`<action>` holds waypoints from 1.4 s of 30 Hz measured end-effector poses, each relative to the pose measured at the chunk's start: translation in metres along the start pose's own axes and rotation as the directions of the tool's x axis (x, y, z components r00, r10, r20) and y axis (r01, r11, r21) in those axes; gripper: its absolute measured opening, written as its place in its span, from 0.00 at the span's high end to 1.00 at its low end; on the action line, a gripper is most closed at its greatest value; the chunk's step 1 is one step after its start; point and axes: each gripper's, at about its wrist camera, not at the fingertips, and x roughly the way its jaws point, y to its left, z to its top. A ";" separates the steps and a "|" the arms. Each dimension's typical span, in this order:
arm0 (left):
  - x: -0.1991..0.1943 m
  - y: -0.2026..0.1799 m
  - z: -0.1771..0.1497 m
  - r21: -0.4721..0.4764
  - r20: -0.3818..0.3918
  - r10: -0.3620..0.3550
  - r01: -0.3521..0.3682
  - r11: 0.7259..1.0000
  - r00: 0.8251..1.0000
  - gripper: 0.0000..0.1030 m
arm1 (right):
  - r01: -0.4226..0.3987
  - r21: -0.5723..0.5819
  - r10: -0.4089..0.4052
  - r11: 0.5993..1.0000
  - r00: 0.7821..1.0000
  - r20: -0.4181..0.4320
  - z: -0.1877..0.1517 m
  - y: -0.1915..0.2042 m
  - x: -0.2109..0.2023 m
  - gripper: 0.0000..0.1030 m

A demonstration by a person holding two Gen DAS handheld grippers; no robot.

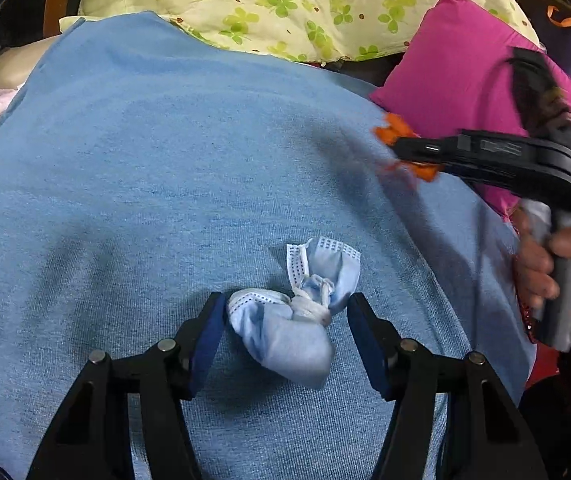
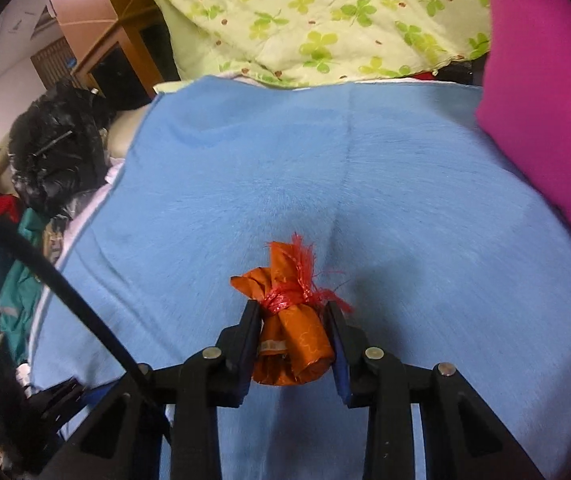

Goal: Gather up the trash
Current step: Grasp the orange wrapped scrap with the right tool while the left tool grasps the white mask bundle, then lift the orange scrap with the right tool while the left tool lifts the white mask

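Right hand-held gripper [image 2: 293,328] is clamped on an orange wrapper bundle [image 2: 291,344] — crinkly foil-like sheet, rolled into a stubby cylinder and cinched near the top with frayed red plastic twine [image 2: 293,294]; both pads press its sides, and it appears lifted off the blue cloth [image 2: 405,184]. Left hand-held gripper [image 1: 285,320] stands part-open around a knotted face mask [image 1: 297,320] — pale blue non-woven fabric, white perforated edge strips, tied into a soft lumpy wad with its elastic loop. The left pad is just touching or nearly touching the mask's edge, the right pad has a clear gap; the mask lies on the cloth between the fingers. The cloth is a fine-knit jersey, matte, with a centre crease, draped over a bed. Behind it sits a pale yellow-green quilt [image 1: 305,4] with a clover print, puffy and stitched. A smooth magenta pillow [image 1: 457,68] lies on the right edge. In the left wrist view a hand [image 1: 557,268] grips the right tool's grey handle, blurred. A crumpled glossy black plastic bag [image 2: 53,148] sits off the left edge of the bed.
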 end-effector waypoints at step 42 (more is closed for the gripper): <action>-0.171 -0.139 -0.023 0.084 0.434 0.394 -0.472 0.878 0.810 0.59 | -0.089 0.011 0.083 0.996 0.958 0.274 -0.186 0.003 -0.240 0.67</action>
